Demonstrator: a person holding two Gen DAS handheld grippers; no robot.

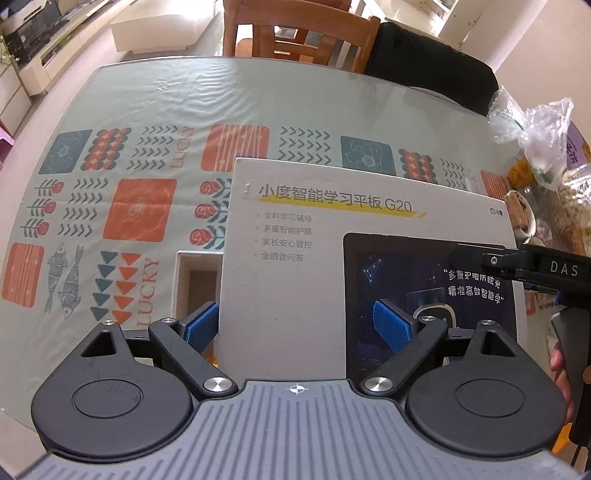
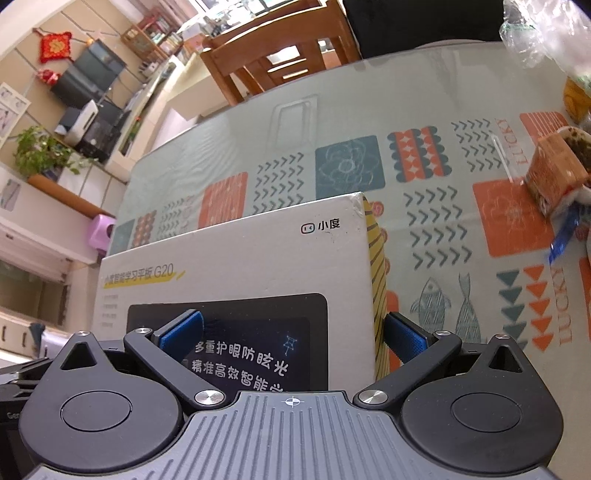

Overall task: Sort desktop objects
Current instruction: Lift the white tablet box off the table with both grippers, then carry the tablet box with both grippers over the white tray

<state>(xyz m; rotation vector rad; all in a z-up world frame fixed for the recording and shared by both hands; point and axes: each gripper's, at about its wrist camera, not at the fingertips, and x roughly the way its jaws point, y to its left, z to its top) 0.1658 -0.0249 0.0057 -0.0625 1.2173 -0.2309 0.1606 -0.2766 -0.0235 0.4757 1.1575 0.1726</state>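
Observation:
A white tablet box lid (image 1: pixel 314 236) printed with a dark tablet picture is held tilted above the patterned table. My left gripper (image 1: pixel 299 326) straddles the lid's near left edge, one blue pad (image 1: pixel 201 326) under it and one (image 1: pixel 391 326) over it. My right gripper (image 2: pixel 295 339) straddles the lid's (image 2: pixel 258 251) right edge the same way, with blue pads (image 2: pixel 181 330) on both sides. Both sets of jaws stand wide and I cannot tell if the pads press the lid. The open box base (image 1: pixel 195 280) lies under the lid's left side.
The table (image 1: pixel 147 110) carries a patterned cloth under glass. Plastic bags and food packs (image 1: pixel 535 147) crowd its right side, with a snack box and bowl (image 2: pixel 554 181) there too. A wooden chair (image 1: pixel 295 33) with a black bag stands at the far edge.

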